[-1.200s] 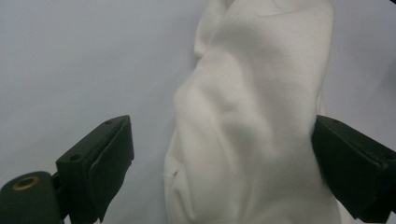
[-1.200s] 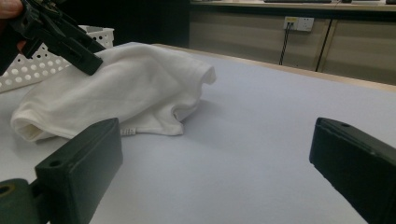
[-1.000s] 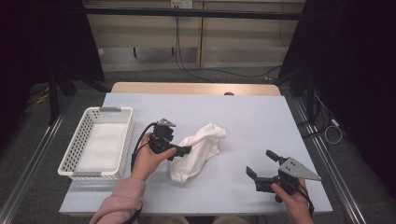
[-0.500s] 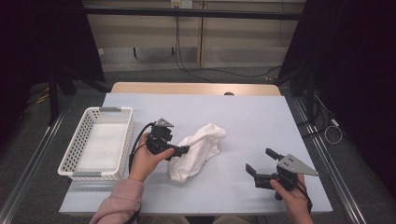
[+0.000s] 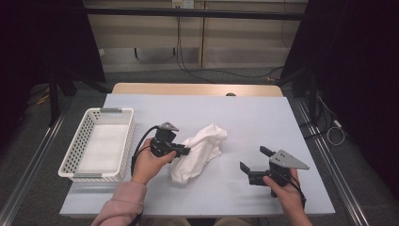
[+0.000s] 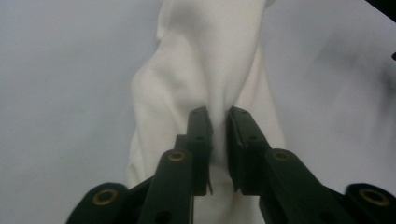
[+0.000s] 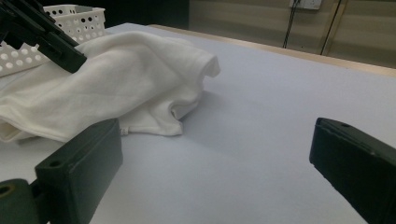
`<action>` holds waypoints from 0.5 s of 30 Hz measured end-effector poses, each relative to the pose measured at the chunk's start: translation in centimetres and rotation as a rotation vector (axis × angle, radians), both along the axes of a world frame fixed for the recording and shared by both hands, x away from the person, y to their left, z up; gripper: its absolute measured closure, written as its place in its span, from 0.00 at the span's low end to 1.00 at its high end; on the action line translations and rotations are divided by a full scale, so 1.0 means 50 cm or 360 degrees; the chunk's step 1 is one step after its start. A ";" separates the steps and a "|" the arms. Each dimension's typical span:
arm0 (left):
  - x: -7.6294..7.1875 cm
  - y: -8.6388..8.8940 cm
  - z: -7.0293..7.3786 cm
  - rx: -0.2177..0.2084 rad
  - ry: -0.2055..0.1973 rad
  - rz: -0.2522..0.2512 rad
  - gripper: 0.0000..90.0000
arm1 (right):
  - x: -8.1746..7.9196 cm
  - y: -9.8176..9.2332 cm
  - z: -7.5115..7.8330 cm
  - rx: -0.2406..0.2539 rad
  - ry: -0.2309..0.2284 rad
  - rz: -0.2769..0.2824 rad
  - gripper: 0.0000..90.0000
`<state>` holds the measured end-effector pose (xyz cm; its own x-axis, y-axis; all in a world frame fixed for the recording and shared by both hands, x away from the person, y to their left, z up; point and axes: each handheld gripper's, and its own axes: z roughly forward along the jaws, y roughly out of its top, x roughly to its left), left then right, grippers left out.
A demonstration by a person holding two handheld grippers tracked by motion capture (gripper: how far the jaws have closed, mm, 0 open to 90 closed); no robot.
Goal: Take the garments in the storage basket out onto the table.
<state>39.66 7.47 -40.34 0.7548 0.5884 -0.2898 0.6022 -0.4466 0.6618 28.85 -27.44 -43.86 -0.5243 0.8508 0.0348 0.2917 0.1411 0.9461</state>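
Note:
A crumpled white cloth [image 5: 200, 150] lies mid-table. My left gripper [image 5: 186, 151] sits at the cloth's left side, held by a hand in a pink sleeve. Its jaws have just been closing, and in the left gripper view the two pads pinch a raised fold of the cloth [image 6: 205, 70] at the left gripper [image 6: 219, 116]. My right gripper [image 5: 254, 158] rests low near the front right of the table, open and apart from the cloth. The right gripper view looks between the wide jaws of the right gripper [image 7: 215, 154] toward the cloth [image 7: 116, 79] and the left gripper [image 7: 46, 37].
A white perforated basket [image 5: 96, 113] stands at the left of the table, with its rim [image 7: 84, 11] also behind the cloth in the right gripper view. The pale table top [image 5: 254, 117] stretches behind and right of the cloth. Dark floor and cables lie beyond the far edge.
The left gripper's jaws have drawn together on the cloth's left side. Both hands stay about where they were.

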 end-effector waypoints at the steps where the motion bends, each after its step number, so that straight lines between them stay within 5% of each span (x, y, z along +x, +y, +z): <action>1: -0.001 0.000 0.001 -0.0005 0.0017 0.0001 0.91 | 0.002 0.003 0.000 -0.0004 0.0000 0.0002 0.03; 15: 0.018 0.050 0.030 -0.0085 -0.0034 0.0112 0.97 | 0.027 0.032 0.000 0.0011 0.0021 0.0089 0.03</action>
<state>40.53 9.95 -38.83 0.7184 0.6243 -0.3067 0.6165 -0.3672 0.6965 30.19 -25.86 -43.87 -0.5704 0.8200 0.0477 0.2961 0.1511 0.9431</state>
